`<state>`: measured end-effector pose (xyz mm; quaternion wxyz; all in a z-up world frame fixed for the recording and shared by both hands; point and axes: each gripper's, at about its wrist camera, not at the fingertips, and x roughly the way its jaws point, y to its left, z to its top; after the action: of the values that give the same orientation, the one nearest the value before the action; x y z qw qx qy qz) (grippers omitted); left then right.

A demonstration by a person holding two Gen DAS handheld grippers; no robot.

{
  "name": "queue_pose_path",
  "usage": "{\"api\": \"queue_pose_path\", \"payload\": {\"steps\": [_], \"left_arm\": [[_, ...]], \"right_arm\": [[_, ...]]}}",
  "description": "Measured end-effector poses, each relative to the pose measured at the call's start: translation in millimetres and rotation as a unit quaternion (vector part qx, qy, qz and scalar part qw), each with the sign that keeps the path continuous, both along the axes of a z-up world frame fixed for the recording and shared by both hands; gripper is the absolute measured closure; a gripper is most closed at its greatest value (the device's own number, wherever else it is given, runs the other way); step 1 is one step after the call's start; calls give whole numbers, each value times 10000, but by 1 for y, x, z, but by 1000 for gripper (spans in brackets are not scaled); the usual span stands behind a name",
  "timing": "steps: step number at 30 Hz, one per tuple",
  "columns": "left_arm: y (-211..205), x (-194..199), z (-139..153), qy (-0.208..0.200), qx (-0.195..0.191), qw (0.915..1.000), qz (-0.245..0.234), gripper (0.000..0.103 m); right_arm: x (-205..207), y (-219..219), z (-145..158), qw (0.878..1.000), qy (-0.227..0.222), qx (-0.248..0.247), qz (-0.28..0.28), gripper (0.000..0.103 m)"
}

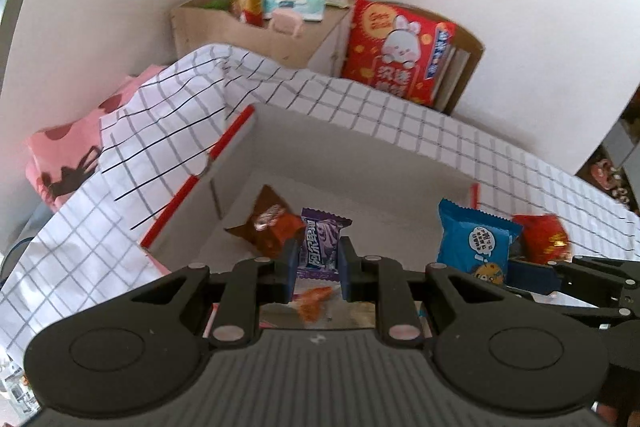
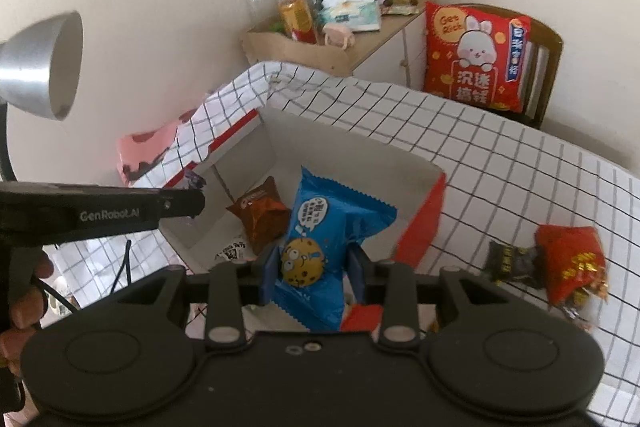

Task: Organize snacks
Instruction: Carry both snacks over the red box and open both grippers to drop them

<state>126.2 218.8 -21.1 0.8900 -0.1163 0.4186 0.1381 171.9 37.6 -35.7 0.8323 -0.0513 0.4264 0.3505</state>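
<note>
An open box stood on the tabletop, and one snack packet lay inside it. To the right of the box, two more packets lay on the tabletop, touching each other. Behind the box, a wooden organizer stood against the wall, with a cushion to its right.

a home room: checked tablecloth, bunny cushion, desk lamp
</note>
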Motion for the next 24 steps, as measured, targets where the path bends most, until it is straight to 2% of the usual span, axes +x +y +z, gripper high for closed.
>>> {"api": "queue_pose_path", "payload": {"steps": [11,18,24], "left_arm": [[28,17,-41,475,74,9985,268,83],[32,26,-63,774,37,9966,270,83],[32,24,-70,785,-54,9965,290,81]], "right_arm": [[8,47,-39,9981,100,-421,442,68],[13,56,-58,9964,216,-633,525,66],[13,54,-58,9966,223,-626,479,63]]}}
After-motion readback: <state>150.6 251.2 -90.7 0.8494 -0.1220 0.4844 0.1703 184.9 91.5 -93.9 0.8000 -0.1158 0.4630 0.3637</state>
